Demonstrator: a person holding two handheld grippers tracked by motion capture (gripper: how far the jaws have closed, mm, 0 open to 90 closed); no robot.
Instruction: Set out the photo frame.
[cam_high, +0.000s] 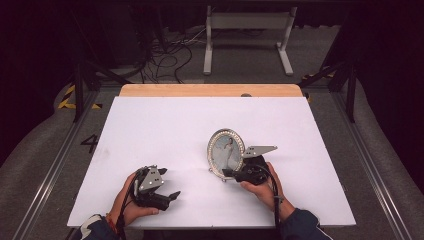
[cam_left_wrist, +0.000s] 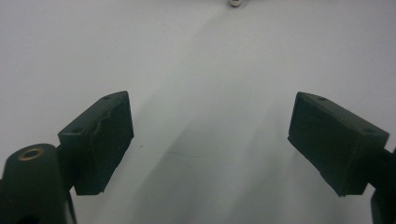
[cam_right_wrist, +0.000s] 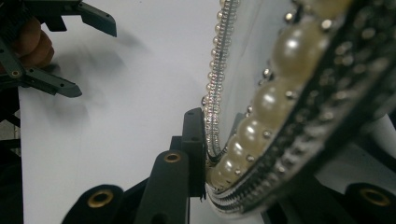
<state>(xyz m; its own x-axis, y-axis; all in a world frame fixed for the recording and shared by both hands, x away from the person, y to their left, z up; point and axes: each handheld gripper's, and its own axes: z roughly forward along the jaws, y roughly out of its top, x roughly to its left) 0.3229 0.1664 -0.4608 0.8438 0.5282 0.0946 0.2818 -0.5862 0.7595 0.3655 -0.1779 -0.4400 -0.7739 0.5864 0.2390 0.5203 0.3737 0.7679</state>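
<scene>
Right tool (cam_high: 231, 173) gripping an oval pearl-rimmed picture frame (cam_high: 226, 151).
The frame is standing upright near the middle of the white surface (cam_high: 165, 125), its lower rim clamped in the jaws; the left tool (cam_high: 167, 184) is resting apart, jaws spread.

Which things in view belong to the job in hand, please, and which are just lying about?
Part of the job:
- oval pearl-rimmed photo frame, standing upright
- right hand-held gripper, closed on the frame's rim
- left hand-held gripper, open, holding nothing

Lying about:
- white table frame on the floor beyond
- cables on the floor
</scene>
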